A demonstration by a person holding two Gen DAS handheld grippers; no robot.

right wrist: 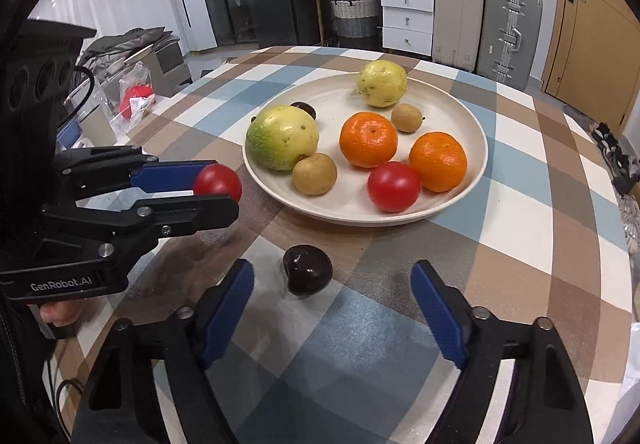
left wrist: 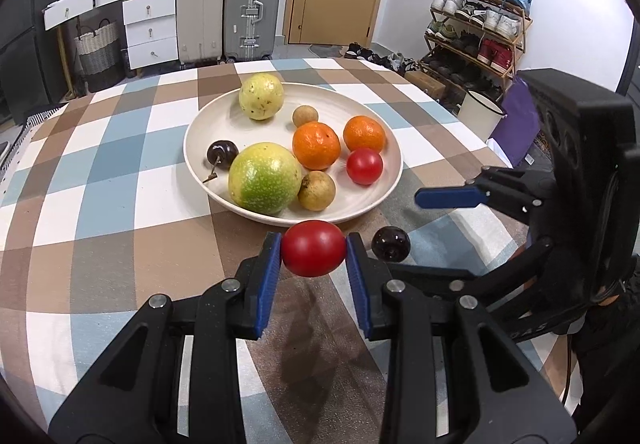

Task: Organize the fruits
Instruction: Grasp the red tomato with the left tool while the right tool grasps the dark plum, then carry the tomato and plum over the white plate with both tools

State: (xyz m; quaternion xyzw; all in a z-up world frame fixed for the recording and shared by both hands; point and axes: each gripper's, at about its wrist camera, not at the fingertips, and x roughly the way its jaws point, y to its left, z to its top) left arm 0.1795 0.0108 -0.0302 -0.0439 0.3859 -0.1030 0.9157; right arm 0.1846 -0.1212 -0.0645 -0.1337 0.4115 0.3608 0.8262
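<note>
My left gripper (left wrist: 313, 250) is shut on a red tomato (left wrist: 313, 254), held just above the cloth in front of the white plate's rim (left wrist: 192, 163); it also shows in the right wrist view (right wrist: 218, 181). My right gripper (right wrist: 332, 284) is open, its jaws either side of a dark cherry (right wrist: 307, 270) lying on the cloth, not touching it. The cherry also shows in the left wrist view (left wrist: 391, 244). The plate (right wrist: 440, 107) holds two oranges (right wrist: 369, 139), a second red tomato (right wrist: 394, 186), two green-yellow fruits (right wrist: 282, 137), two small brown fruits and another cherry (left wrist: 221, 154).
The table wears a checked brown, blue and white cloth (left wrist: 120, 203). Suitcases (left wrist: 252, 9), white drawers (left wrist: 150, 27) and a shoe rack (left wrist: 476, 27) stand beyond the far edge. Bags and clutter (right wrist: 136, 99) lie off the table's left side.
</note>
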